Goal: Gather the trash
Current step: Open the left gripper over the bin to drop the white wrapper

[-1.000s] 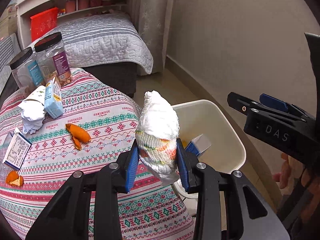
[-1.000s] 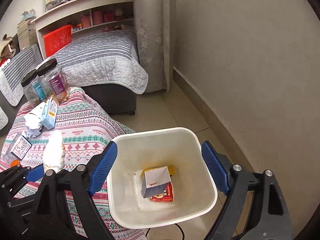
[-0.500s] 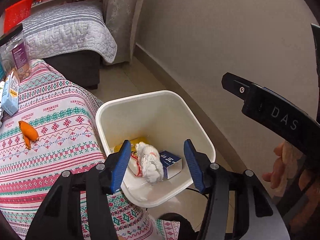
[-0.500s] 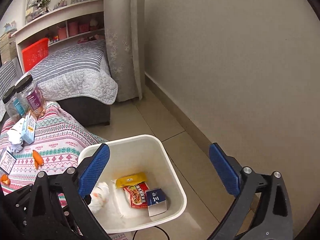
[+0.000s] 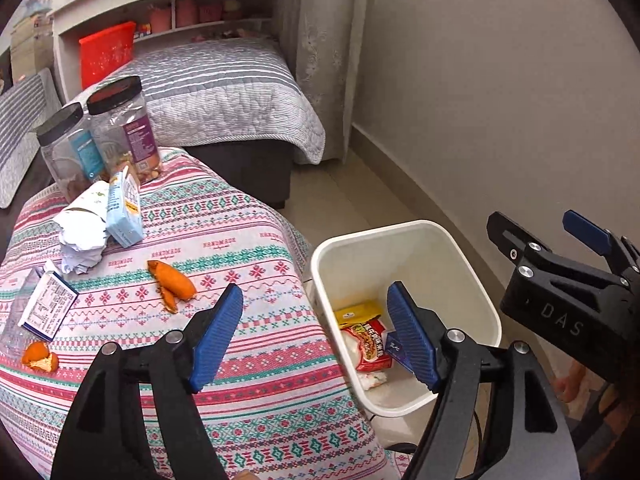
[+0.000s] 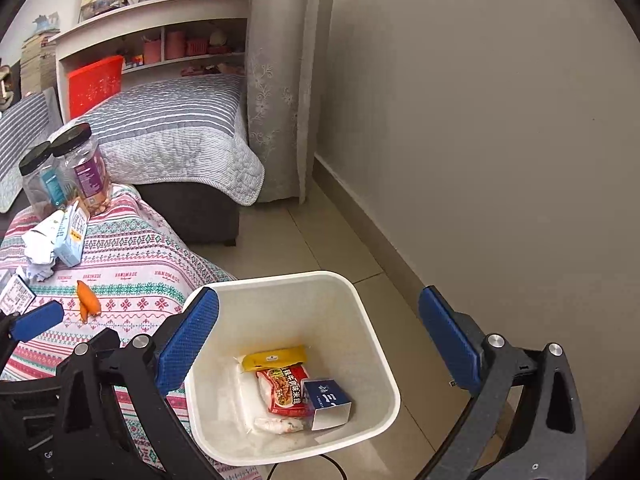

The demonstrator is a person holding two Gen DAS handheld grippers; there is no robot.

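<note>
The left hand-held gripper (image 5: 316,336) has its blue fingers spread wide and holds nothing. It hangs over the near right edge of the bench with the striped pink and green cloth (image 5: 240,360), just beside the white plastic trash bin (image 5: 472,276) on the floor. The right hand-held gripper (image 6: 320,344) is spread wide too and empty, right above the bin. Inside the bin lie a yellow packet (image 6: 276,358), a red food packet (image 6: 286,394), a small blue box (image 6: 328,400) and a crumpled white wad (image 6: 280,426). The next trash to fetch is probably the long curved orange peel (image 5: 172,280). It lies on the cloth, ahead and to the left of the left hand-held gripper, with its long side running from far left to near right. The left one is nearer to it, so it should go. Farther left lie a small orange peel bit (image 5: 38,356), a crumpled white paper (image 5: 82,232), a pale blue carton (image 5: 124,212) and a flat white box (image 5: 46,306).
</note>
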